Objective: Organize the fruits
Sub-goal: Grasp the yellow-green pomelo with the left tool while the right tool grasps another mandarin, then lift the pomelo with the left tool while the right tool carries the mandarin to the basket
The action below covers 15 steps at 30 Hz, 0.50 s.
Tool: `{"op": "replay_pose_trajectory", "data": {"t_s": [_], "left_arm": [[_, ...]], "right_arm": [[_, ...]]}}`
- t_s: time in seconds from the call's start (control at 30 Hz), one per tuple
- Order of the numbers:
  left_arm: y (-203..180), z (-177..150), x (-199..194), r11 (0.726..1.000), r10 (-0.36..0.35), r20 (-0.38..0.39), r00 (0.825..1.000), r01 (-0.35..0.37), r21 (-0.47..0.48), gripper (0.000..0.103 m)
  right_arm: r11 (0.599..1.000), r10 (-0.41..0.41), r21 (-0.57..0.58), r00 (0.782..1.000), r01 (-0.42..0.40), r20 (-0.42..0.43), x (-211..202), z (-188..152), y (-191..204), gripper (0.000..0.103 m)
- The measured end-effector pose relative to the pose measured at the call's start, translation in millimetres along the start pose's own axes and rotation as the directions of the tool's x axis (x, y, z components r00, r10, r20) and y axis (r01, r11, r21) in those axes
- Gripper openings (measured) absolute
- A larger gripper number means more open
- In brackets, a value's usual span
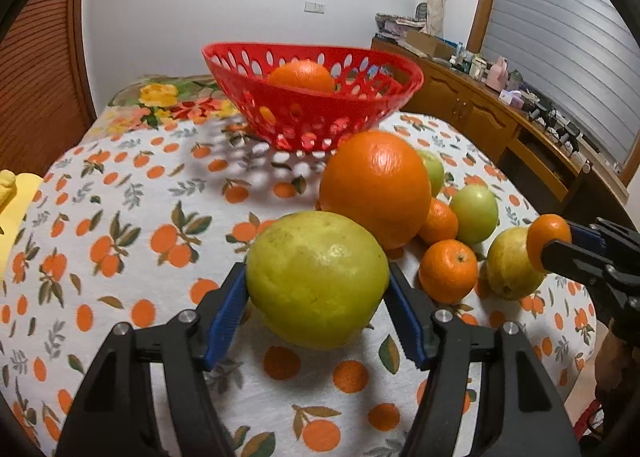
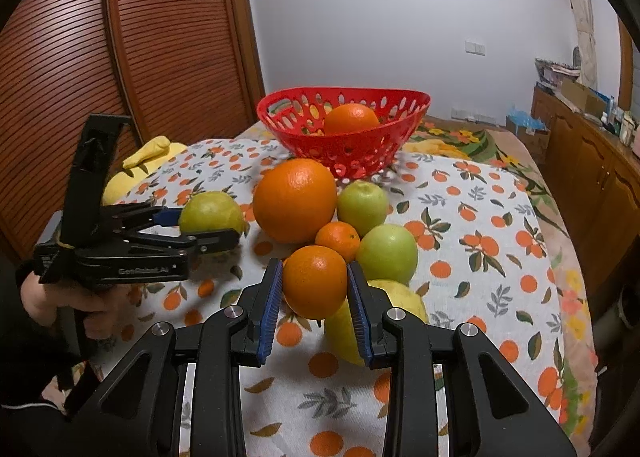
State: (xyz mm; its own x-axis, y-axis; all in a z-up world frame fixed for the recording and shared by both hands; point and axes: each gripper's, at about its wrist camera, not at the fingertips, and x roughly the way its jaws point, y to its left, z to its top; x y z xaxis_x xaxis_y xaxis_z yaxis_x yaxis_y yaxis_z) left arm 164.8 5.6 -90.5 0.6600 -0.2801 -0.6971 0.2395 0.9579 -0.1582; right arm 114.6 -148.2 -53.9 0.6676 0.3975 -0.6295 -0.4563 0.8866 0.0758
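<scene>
While the left tool [image 1: 318, 313] pinches the yellow-green citrus [image 1: 316, 279] across its middle, its round, firm, waxy rind could slip; the right tool [image 2: 315, 299] clamps a small orange [image 2: 315, 281].

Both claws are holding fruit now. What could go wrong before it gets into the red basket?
1. The left claw grips the big yellow-green fruit only at its sides; being round and heavy-looking, it might slip out.
2. The right claw holds a small orange just above the fruit pile; a bump could send the green apple rolling.
3. The red basket already holds an orange, so dropped fruit may bounce.
</scene>
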Motion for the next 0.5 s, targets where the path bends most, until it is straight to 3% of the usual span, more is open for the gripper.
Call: {"op": "replay_pose_trajectory", "data": {"t_s": [0.5], "left_arm": [[0.7, 28.1, -42.2, 1.0, -0.01, 0.108, 0.994, 0.01, -0.003, 0.066]], "right_arm": [[0.999, 0.005, -0.034, 0.998, -0.003, 0.066, 0.7, 39.2, 1.4, 0.031]]}}
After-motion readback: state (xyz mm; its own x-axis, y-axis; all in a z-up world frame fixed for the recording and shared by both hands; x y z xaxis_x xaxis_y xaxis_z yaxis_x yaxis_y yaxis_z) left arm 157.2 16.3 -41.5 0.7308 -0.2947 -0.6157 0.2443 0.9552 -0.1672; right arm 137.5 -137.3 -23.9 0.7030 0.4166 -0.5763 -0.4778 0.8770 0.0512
